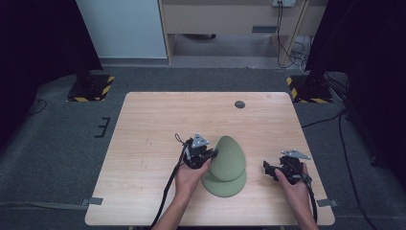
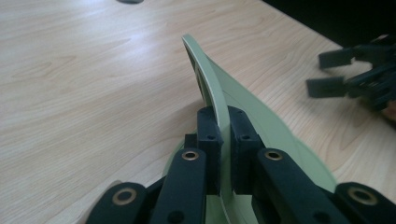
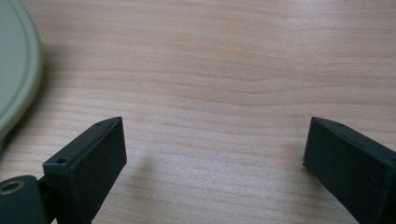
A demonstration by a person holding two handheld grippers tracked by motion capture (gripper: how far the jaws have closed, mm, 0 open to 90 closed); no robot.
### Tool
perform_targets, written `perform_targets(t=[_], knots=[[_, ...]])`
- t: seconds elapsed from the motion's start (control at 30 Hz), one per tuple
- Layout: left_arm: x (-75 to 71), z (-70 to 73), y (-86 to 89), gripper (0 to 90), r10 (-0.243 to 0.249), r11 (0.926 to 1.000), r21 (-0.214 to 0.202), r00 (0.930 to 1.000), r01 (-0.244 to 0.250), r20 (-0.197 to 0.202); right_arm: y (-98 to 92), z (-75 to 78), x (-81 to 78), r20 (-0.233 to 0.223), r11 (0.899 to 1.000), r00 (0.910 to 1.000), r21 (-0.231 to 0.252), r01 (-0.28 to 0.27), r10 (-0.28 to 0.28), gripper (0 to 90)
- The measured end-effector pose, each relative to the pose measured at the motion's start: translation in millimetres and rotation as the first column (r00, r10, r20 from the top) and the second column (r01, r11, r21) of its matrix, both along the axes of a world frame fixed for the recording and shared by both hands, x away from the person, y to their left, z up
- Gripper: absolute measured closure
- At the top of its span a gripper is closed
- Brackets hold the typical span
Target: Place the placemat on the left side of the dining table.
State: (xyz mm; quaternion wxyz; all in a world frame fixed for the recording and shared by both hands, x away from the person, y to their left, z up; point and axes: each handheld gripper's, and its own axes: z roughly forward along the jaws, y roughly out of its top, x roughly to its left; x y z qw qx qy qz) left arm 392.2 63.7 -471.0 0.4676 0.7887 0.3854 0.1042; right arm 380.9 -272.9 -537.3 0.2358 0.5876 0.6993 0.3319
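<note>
a: your left gripper (image 1: 214, 154) is clamped on the rim of the upper green plate (image 1: 230, 155). the left gripper view shows both pads (image 2: 209, 135) pressed on the plate's thin edge, one each side.

b: plate pose?

a: tilted, the gripped edge is lifted and the far edge points to about 12 o'clock on the table (image 1: 143, 143). its low side rests on the lower green plate (image 1: 225, 184), which lies flat at about 6 o'clock of table centre, near your edge.

b: right side?

a: your right gripper (image 1: 266, 170) is released, jaws wide apart, nothing between them. in the right gripper view there's bare wood between the jaws and the flat plate's rim at about 9 o'clock. it sits at 3 o'clock of the plates, apart from them, jaws pointing toward the stack.

b: anything else on the table?

a: a small dark disc (image 1: 240, 104) at 12 o'clock near the far edge, well apart from the plates.
</note>
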Motion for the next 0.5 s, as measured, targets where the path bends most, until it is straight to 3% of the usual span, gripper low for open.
perform_targets(t=[0.5], knots=[[-2.8, 32.1, -8.2, 85.3, -0.038, 0.9990, -0.022, 0.9991, 0.039, 0.020, 1.6, -1.0, 0.8, -0.015, 1.000, 0.9999, -0.020, -0.003, 0.002, 5.3]])
